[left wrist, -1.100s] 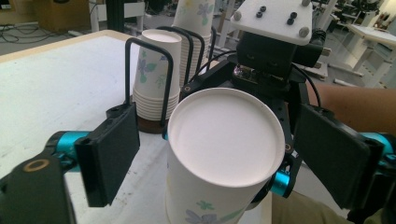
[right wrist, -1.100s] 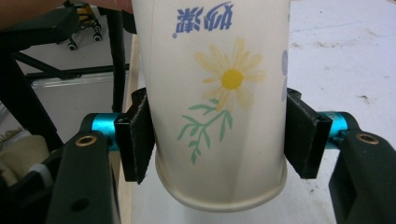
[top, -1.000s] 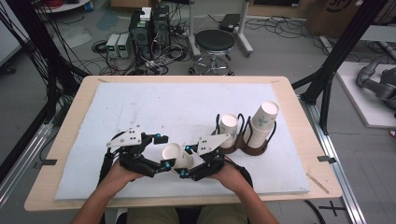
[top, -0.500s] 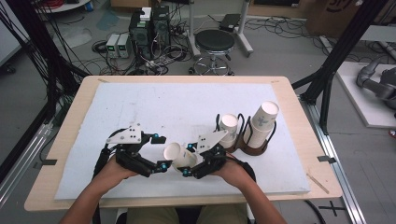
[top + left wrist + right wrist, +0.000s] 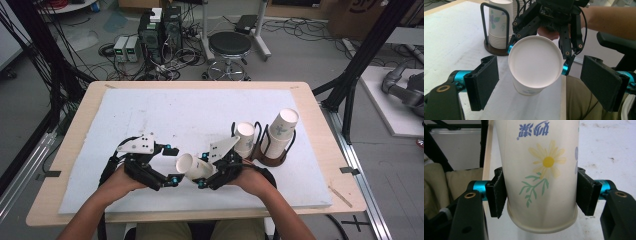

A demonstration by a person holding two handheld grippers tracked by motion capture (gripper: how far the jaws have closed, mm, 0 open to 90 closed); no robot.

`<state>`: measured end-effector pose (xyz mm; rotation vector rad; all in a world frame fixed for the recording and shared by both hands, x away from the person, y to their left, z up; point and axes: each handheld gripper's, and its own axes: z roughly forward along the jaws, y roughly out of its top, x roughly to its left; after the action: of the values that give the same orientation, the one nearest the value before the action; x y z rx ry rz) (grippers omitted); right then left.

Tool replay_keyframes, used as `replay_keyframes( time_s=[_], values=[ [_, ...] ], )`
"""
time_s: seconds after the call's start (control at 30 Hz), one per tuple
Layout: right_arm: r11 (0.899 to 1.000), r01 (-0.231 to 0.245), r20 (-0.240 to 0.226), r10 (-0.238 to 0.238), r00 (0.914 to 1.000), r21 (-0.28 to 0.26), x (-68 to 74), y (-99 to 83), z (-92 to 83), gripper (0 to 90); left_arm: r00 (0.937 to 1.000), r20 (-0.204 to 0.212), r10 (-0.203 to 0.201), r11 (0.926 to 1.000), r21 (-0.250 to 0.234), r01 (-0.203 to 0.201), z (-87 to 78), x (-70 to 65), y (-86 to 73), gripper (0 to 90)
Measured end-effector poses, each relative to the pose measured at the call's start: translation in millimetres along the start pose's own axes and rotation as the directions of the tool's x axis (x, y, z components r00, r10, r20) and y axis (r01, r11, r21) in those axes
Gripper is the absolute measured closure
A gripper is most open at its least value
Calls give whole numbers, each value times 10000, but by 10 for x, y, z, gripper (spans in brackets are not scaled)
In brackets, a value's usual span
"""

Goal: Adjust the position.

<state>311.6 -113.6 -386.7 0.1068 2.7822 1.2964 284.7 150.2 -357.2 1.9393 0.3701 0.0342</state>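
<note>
My right gripper [image 5: 206,176] stays clamped on the white flower-printed paper cup [image 5: 194,166], held sideways above the near middle of the white foam mat [image 5: 200,112]. My left gripper [image 5: 171,165], jaws wide apart, has edged toward its rim, so a handover looks close. The cup's inside is hidden

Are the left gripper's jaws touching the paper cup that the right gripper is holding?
Apart. In the left gripper view, the left gripper stands open, with table visible between each jaw and the paper cup.

White paper cup [image 5: 541,175], yellow daisy print
</note>
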Motion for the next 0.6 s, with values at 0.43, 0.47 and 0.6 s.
replay_keyframes(
  time_s=[0.43,0.47,0.6],
  values=[
    [9906,665,-305,-632,9975,1200,11,151,14,353,9998,127,153,9981,594,-161,63,9,7,153],
    [9888,719,-357,-678,9971,1311,14,169,20,353,9997,146,173,9975,683,-183,69,10,9,153],
    [9801,899,-428,-836,9956,1768,22,218,36,353,9997,194,178,9962,848,-193,95,12,6,156]
  ],
)
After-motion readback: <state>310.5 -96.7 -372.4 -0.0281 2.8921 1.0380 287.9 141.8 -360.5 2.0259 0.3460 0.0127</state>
